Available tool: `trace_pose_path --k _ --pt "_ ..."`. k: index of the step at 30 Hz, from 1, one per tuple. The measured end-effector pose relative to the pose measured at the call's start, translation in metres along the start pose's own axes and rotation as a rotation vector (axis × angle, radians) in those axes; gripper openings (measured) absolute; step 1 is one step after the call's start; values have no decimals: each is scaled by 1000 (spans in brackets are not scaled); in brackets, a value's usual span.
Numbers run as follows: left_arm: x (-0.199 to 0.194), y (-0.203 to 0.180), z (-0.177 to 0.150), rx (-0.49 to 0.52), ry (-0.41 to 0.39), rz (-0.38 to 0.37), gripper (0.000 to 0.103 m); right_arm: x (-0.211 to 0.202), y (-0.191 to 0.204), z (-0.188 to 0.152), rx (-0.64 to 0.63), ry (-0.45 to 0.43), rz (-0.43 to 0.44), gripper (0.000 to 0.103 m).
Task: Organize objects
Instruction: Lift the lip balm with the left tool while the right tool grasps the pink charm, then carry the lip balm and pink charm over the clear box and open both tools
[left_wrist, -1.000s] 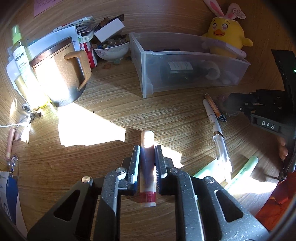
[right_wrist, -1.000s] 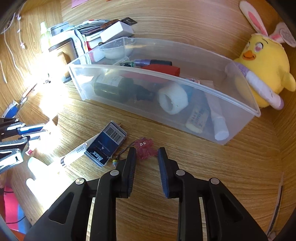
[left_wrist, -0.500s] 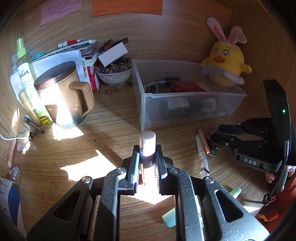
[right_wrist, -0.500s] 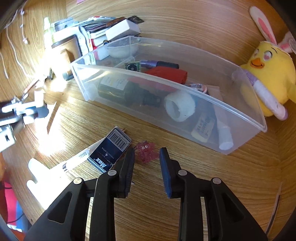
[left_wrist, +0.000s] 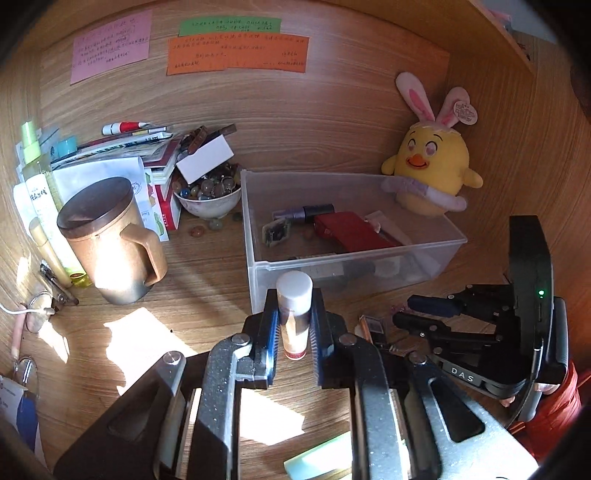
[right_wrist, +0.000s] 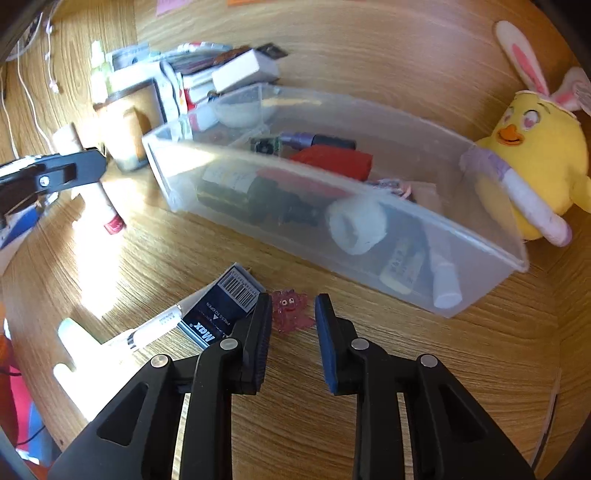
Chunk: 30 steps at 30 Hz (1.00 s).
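Note:
My left gripper (left_wrist: 293, 328) is shut on a small tube with a white cap (left_wrist: 293, 317) and holds it upright above the desk, just in front of the clear plastic bin (left_wrist: 354, 273). The tube also shows in the right wrist view (right_wrist: 101, 199), held by the left gripper (right_wrist: 92, 162). My right gripper (right_wrist: 291, 314) is open and low over the desk, its fingers on either side of a small pink translucent charm (right_wrist: 290, 312). The bin (right_wrist: 491, 258) holds a dark bottle, a red case, a white roll and small tubes.
A dark blue staple box (right_wrist: 221, 310), a white pen (right_wrist: 147, 328) and pale highlighters (right_wrist: 74, 332) lie left of the charm. A lidded mug (left_wrist: 110, 240), a bowl of beads (left_wrist: 207, 199), stacked papers and a yellow plush chick (left_wrist: 432, 173) stand along the back.
My left gripper has lifted the tube off the desk and carried it up towards the bin. My right gripper has eased closer to the pink charm and stays open.

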<state>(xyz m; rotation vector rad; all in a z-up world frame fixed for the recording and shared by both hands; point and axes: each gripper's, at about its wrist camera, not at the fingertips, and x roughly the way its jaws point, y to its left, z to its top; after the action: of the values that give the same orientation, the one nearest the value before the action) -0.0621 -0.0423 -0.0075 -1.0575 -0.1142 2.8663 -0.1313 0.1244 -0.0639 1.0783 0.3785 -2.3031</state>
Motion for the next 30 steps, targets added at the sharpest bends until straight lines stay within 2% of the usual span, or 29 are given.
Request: trace_pose_path --k 19,30 --pt "7 -16 43 0 -52 -19 14 -96 -35 30 68 -277 -60 22" --pt "18 -13 70 -24 -80 -16 14 -101 -57 56 116 -336 -76 22"
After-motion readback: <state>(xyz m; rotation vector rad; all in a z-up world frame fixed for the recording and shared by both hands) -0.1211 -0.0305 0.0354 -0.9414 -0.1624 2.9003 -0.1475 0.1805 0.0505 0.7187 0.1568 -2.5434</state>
